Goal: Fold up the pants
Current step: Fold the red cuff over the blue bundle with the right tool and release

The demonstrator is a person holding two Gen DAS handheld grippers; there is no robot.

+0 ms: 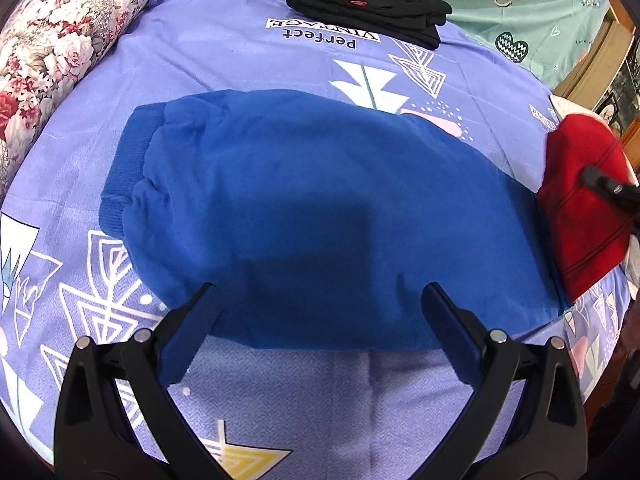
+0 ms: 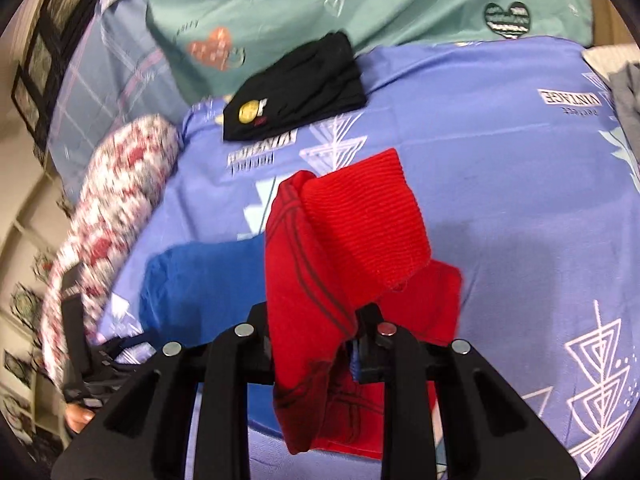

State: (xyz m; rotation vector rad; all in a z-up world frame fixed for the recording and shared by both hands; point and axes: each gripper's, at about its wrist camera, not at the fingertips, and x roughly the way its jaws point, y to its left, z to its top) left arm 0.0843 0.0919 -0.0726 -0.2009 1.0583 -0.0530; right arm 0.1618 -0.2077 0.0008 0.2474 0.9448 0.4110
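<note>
The blue pants (image 1: 312, 216) lie folded flat on the purple bedsheet (image 1: 224, 64), ribbed cuff to the left. My left gripper (image 1: 320, 316) is open and empty, its fingers just over the pants' near edge. My right gripper (image 2: 312, 328) is shut on the red pants (image 2: 344, 240), which it holds lifted and bunched, the ribbed cuff hanging over the top. In the left wrist view the red pants (image 1: 580, 208) hang at the right end of the blue pants, with part of the right gripper beside them. The blue pants also show in the right wrist view (image 2: 208, 284), left of the red ones.
Folded black pants (image 1: 364, 0) with a yellow smiley lie at the far side of the sheet, also in the right wrist view (image 2: 296, 88). A floral bolster (image 1: 60, 48) lies along the left. A green heart-print sheet (image 1: 520, 8) is behind. Grey clothes (image 2: 628, 96) sit far right.
</note>
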